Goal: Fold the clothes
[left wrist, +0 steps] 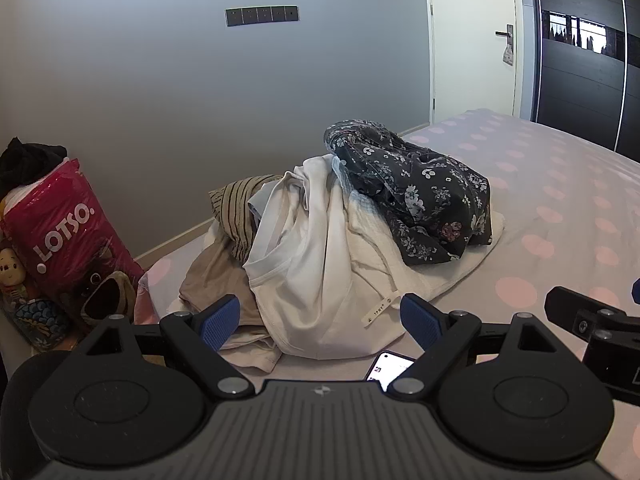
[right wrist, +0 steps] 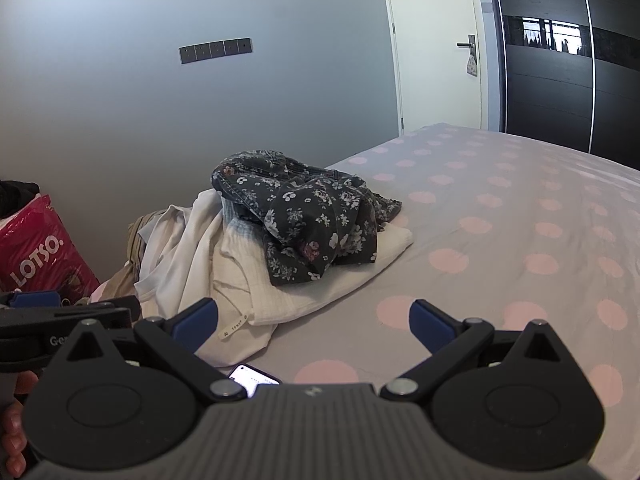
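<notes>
White tee (left wrist: 320, 264) sits nearest in the heap on the bed (right wrist: 520, 240), floral piece (left wrist: 416, 196) piled on top. Both my claws, left (left wrist: 320, 320) and right (right wrist: 314, 326), are spread and empty. I'd pinch the tee's collar edge first, single layer only.

Unfolded clothes (left wrist: 340, 232) lie heaped on the bed (left wrist: 560, 208).

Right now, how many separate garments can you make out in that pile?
4, maybe more hidden: dark floral garment on top, white t-shirt in front, white textured cloth underneath, striped beige piece at left.
</notes>
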A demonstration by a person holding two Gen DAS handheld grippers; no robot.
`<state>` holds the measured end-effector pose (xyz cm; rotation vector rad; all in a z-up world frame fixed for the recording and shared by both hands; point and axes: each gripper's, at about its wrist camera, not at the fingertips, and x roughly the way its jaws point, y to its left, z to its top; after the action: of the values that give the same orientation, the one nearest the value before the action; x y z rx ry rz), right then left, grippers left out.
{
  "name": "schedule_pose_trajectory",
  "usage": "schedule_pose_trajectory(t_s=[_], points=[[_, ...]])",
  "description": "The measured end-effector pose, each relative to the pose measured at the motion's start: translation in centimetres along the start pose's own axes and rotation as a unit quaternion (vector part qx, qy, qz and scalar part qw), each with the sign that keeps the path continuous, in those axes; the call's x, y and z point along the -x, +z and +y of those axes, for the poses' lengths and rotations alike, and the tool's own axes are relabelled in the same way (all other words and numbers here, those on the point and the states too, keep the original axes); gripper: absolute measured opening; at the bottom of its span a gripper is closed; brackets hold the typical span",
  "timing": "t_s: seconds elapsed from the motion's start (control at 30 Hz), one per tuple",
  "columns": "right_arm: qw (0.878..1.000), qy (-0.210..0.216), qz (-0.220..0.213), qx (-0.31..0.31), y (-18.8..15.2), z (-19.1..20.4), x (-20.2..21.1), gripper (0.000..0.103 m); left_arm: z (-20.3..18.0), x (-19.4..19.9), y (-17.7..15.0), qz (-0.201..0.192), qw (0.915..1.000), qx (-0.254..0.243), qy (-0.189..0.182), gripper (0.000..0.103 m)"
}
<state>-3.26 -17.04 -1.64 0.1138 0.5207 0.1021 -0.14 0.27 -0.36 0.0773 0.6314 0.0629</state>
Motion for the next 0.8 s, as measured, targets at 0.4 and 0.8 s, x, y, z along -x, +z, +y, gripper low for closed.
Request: schedule_pose_trajectory(t_s=[0.4,0.8], points=[[1.0,0.001,0.004,0.007,0.0,0.24,0.01,0.103,0.19,0.1,0.09,0.0,1.0,0.004,0.0,0.088],[1.0,-0.003,0.008,0.01,-0.01,0.36,-0.25,0.103,0.04,-0.02,0.29,0.001,1.0,0.003,0.0,0.088]])
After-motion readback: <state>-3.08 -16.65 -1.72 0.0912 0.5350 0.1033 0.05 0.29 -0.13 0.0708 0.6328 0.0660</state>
